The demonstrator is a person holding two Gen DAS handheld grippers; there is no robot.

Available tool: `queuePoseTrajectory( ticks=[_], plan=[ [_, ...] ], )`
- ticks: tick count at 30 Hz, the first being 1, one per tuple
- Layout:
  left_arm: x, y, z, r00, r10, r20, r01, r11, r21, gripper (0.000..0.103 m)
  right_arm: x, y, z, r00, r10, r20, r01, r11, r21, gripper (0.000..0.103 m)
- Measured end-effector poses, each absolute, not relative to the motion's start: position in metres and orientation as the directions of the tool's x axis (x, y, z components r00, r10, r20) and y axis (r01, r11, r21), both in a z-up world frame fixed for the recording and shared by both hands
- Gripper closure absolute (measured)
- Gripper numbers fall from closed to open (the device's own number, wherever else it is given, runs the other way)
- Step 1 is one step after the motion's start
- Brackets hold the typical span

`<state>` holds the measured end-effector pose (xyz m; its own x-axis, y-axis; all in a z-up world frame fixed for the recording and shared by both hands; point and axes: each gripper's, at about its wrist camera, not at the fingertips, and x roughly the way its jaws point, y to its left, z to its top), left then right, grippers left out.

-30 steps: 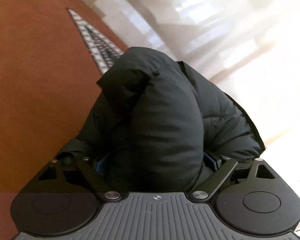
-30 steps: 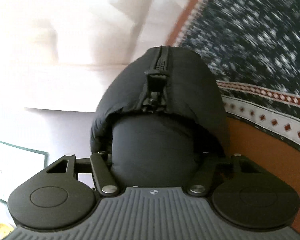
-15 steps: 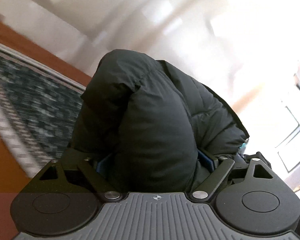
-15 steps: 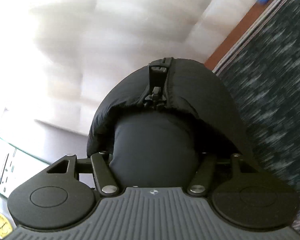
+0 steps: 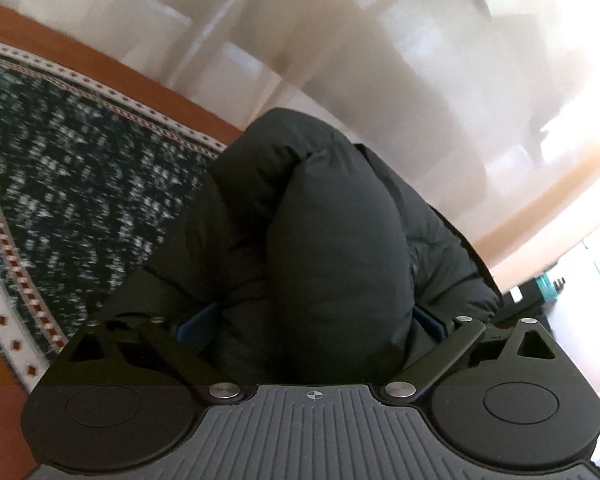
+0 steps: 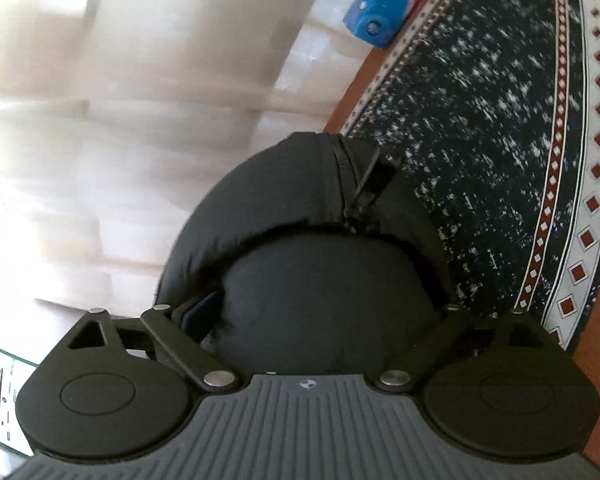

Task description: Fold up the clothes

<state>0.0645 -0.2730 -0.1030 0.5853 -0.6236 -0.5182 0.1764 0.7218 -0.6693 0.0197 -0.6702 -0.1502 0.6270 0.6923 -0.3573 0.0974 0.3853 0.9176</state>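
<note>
I see one rug, dark with white flecks and a white border of red diamonds, lying on a rust-brown floor; motion blur smears its pattern in both views, and it runs off the frame edges, so I cannot see its full extent. Behind it stands pale furniture, too washed out and blurred for me to name or count.

There is one black puffer jacket, and it fills the middle of both cameras. From the left wrist I see a fat padded roll of it bulging up between the fingers; from the right wrist another bunched part with its zipper running over the top. How the rest of the garment hangs or lies is hidden behind these bundles.

My left gripper has its jaws opening, with the jacket between them; only slivers of the blue pads peek out beside the cloth, and I cannot tell whether they press on it. My right gripper is also opening around the jacket; one blue pad shows on the left, the other is buried, so contact there is likewise unclear to me.

One small blue box with a pink flower sits by the rug's far edge. At lower left of the right view, a glass-like edge with markings is cut off.
</note>
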Motion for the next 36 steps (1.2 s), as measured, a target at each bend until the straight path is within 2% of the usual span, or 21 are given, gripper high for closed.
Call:
queuePoseTrajectory(
  ticks=[4, 7, 13, 16, 20, 22, 28, 36],
  plan=[
    [0.052, -0.264, -0.079, 0.624, -0.588, -0.515, 0.162, 0.742, -0.651, 0.002, 0.0, -0.69, -0.119, 0.658, 0.676, -0.333, 0.02, 0.426, 0.905, 0.007],
    [0.047, -0.26, -0.06, 0.643, -0.586, -0.494, 0.192, 0.747, -0.637, 0.002, -0.021, -0.694, -0.084, 0.712, 0.617, -0.335, -0.077, 0.542, 0.837, 0.005],
    [0.044, -0.268, -0.044, 0.612, -0.625, -0.485, 0.274, 0.742, -0.611, 0.001, -0.035, -0.628, -0.007, 0.712, 0.631, -0.307, -0.393, 0.721, 0.571, 0.005],
    [0.048, -0.274, -0.047, 0.597, -0.648, -0.473, 0.313, 0.731, -0.607, 0.001, -0.034, -0.581, 0.005, 0.677, 0.645, -0.353, -0.496, 0.755, 0.429, 0.005],
    [0.043, -0.265, -0.046, 0.607, -0.661, -0.44, 0.357, 0.722, -0.593, 0.001, -0.037, -0.537, 0.008, 0.65, 0.626, -0.431, -0.54, 0.779, 0.317, 0.005],
    [0.039, -0.248, -0.046, 0.645, -0.636, -0.423, 0.339, 0.735, -0.587, 0.001, -0.029, -0.526, 0.004, 0.65, 0.621, -0.439, -0.545, 0.783, 0.3, 0.005],
    [0.052, -0.215, -0.067, 0.662, -0.536, -0.523, 0.2, 0.799, -0.567, 0.001, -0.021, -0.514, 0.002, 0.664, 0.577, -0.476, -0.5, 0.816, 0.291, 0.005],
    [0.063, -0.23, -0.078, 0.598, -0.616, -0.513, 0.283, 0.761, -0.584, 0.001, -0.022, -0.509, 0.005, 0.717, 0.463, -0.522, -0.41, 0.885, 0.221, 0.005]
  ],
)
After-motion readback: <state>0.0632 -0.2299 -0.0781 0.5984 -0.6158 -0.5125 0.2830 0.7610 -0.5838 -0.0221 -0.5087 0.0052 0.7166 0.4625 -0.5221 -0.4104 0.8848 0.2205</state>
